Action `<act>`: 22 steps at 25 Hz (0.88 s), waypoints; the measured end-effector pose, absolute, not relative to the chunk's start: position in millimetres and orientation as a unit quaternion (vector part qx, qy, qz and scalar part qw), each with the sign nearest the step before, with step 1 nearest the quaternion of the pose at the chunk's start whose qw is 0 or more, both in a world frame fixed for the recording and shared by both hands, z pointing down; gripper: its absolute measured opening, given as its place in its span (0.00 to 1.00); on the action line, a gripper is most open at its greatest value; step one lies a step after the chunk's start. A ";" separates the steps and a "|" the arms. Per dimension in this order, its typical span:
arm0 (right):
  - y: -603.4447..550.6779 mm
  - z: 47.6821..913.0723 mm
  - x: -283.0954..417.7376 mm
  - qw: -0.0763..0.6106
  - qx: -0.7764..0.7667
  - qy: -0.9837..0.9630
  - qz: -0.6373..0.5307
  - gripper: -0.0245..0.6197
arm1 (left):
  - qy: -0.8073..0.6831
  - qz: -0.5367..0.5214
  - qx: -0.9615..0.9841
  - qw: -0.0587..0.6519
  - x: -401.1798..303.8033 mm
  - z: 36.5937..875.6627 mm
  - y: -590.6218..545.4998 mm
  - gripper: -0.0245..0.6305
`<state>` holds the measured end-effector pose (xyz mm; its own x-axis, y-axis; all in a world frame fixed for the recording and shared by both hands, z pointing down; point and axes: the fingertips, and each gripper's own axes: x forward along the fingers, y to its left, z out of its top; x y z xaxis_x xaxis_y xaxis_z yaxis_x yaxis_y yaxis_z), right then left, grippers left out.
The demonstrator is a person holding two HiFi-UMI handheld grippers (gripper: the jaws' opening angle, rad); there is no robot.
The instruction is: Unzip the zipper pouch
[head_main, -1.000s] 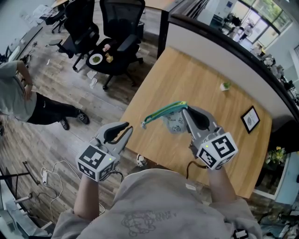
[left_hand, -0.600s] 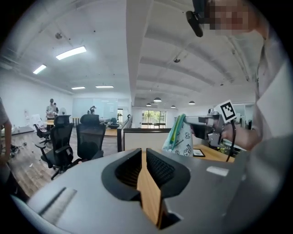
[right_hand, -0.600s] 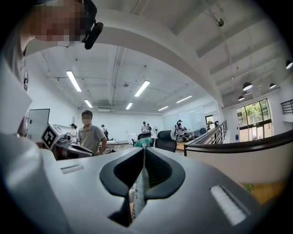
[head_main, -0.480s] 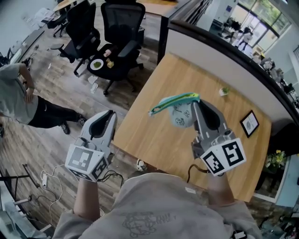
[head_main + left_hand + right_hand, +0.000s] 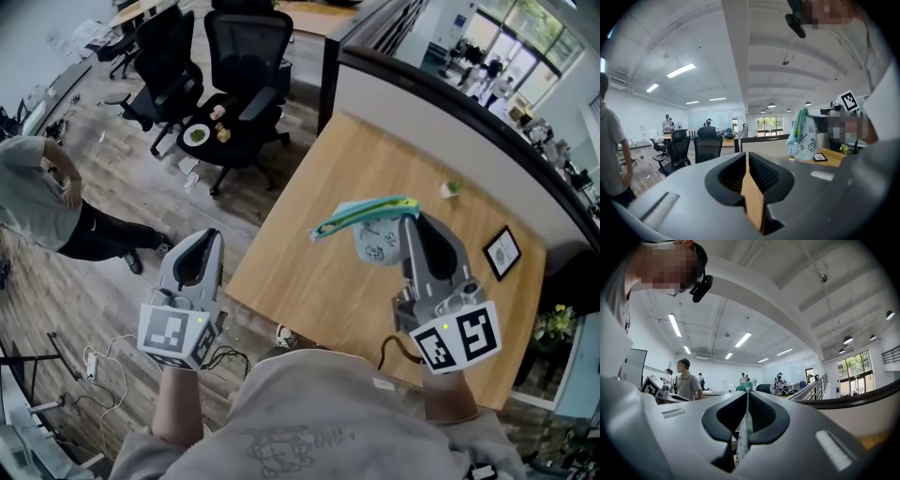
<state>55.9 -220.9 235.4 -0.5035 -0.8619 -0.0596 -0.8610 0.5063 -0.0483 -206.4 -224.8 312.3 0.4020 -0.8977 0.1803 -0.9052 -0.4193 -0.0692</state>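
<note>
Holding the zipper pouch point(image 5: 377, 242) clear above the counter point(image 5: 309, 272), the right hand-held gripper point(image 5: 410, 221) is clamped on its edge. The left hand-held gripper point(image 5: 208, 236), well apart, has just been closing, its jaws together on nothing. The zip's state is unreadable, so completion cannot be confirmed.

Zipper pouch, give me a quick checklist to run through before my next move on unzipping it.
1. Right gripper holds the pouch: ok, jaws shut on its fabric.
2. Pouch clear of the table: ok, it hangs in the air.
3. Left gripper at the zipper: not ok, it is apart from the pouch, beyond the table's edge; its jaws have just been closing with nothing between them.
4. Zipper pull found: cannot tell, only the green zipper edge shows.
5. Zipper open or closed: cannot tell.
</note>
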 end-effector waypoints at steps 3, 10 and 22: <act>-221.5 251.3 54.1 0.019 -0.495 0.869 -0.013 0.07 | -0.539 0.104 0.835 0.027 -207.7 321.7 -223.3 0.06; -224.5 282.9 46.7 -0.010 -0.487 0.872 -0.039 0.07 | -0.533 0.112 0.837 0.040 -203.9 334.7 -221.7 0.05; -225.6 286.3 43.9 -0.015 -0.478 0.877 -0.043 0.07 | -0.529 0.120 0.839 0.042 -200.1 337.2 -220.6 0.05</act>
